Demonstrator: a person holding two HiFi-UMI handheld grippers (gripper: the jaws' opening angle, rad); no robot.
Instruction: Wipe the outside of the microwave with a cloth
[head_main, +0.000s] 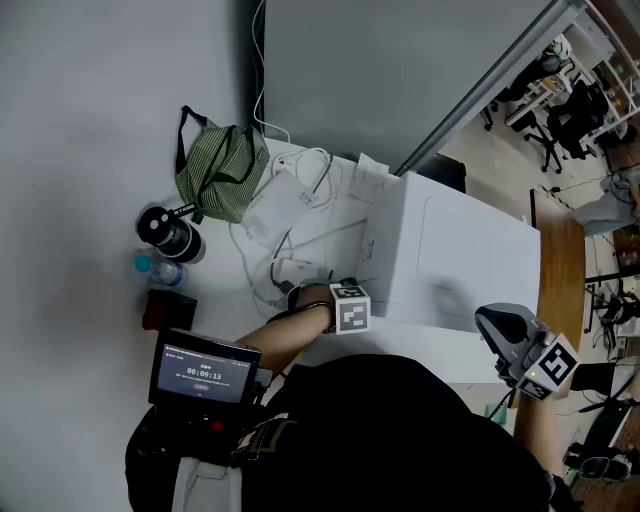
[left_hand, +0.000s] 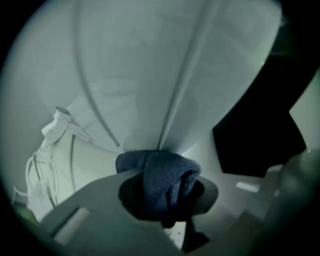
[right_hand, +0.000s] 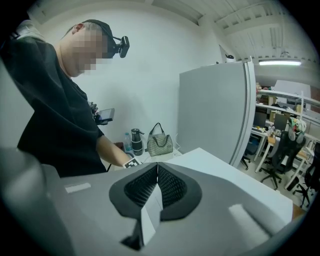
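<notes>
The white microwave (head_main: 460, 255) stands on the white table (head_main: 225, 300). My left gripper (head_main: 351, 306) is at its left side, low by the near corner, shut on a dark blue cloth (left_hand: 167, 180). In the left gripper view the bunched cloth touches the microwave's white wall (left_hand: 150, 75) at a seam. My right gripper (head_main: 508, 332) hovers at the microwave's near right corner, apart from the cloth. Its jaws (right_hand: 157, 185) are shut with nothing between them, and the microwave's top (right_hand: 225, 172) lies below them.
A green striped bag (head_main: 218, 168), a dark flask (head_main: 170, 233), a water bottle (head_main: 158, 268) and white cables with an adapter (head_main: 275, 210) sit left of the microwave. A small screen (head_main: 203, 372) hangs at my chest. A grey partition (head_main: 400, 70) stands behind; office chairs (head_main: 565, 120) far right.
</notes>
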